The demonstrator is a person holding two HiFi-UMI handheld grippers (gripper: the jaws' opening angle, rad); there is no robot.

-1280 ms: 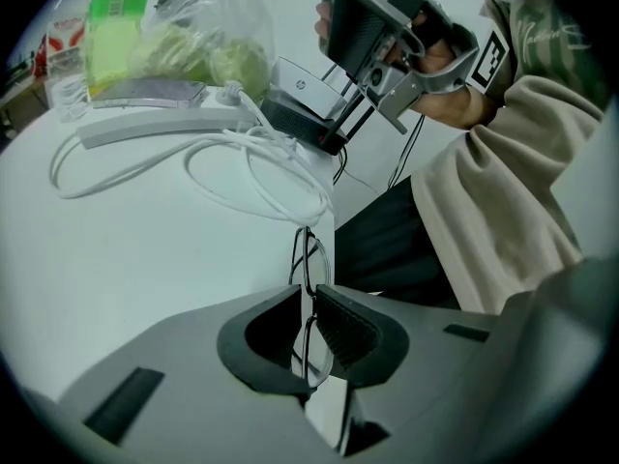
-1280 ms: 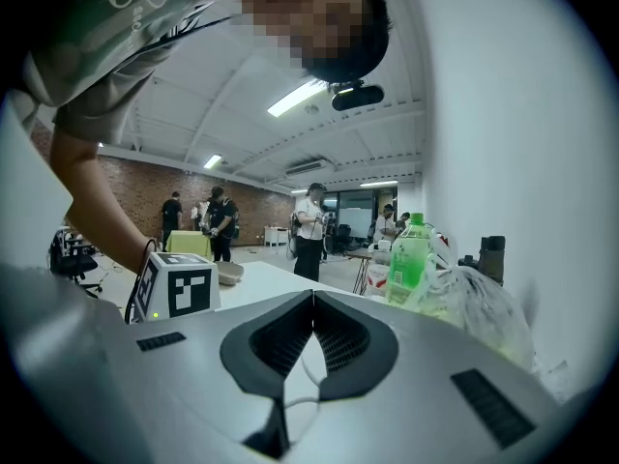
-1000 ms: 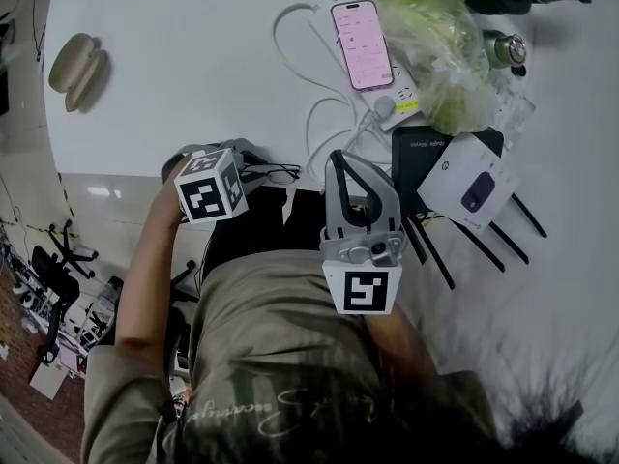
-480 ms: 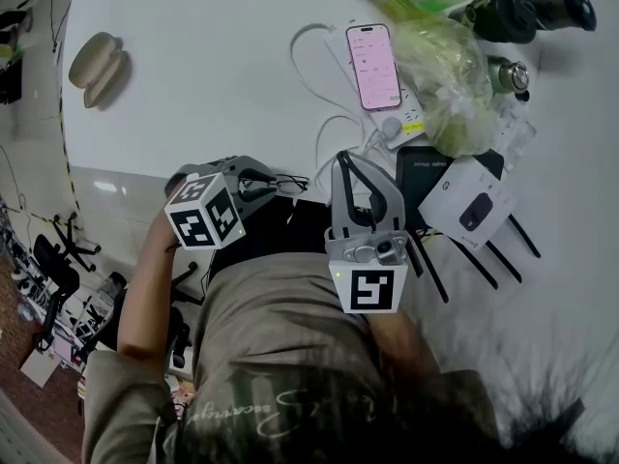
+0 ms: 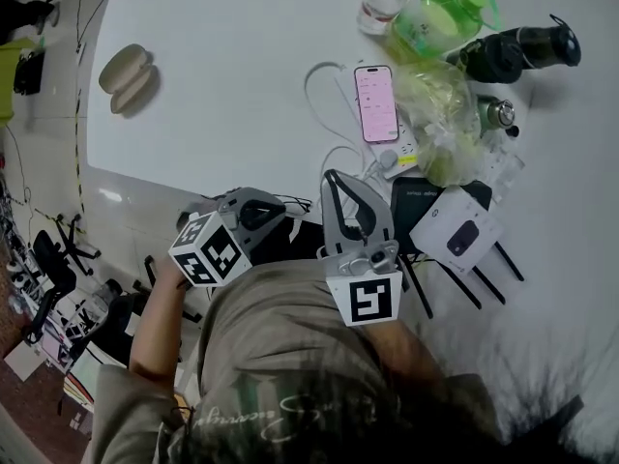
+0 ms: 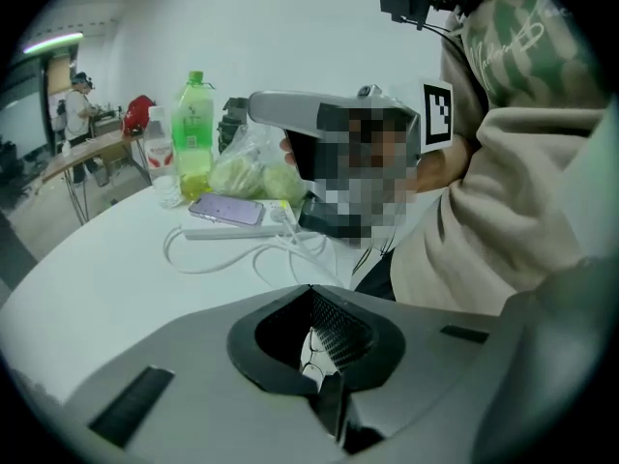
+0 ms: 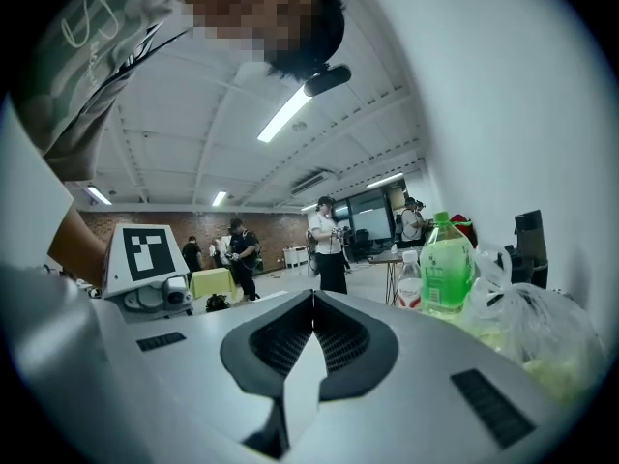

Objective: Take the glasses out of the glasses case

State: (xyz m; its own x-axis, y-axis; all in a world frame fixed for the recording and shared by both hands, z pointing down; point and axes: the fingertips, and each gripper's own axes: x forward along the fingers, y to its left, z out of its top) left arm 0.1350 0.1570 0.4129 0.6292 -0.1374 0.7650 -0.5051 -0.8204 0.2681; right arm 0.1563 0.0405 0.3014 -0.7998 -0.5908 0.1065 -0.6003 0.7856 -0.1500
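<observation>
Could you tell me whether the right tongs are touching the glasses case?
Apart. The head view shows the right tongs by the person's chest, with a wide stretch of table between them and the glasses case.

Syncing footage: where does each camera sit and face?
Head view: on the head, steeply down at table; left claw, right claw, shirt show.
Left gripper view: on left claw, across table at phone; right claw, torso show.
Right gripper view: on right claw, roughly level into the room; left claw's cube shows.
Head and left views share the phone.

Beige glasses case [image 5: 128, 76], white table [image 5: 232, 85], green bottle [image 5: 440, 13], pink-screened phone [image 5: 376, 102]
</observation>
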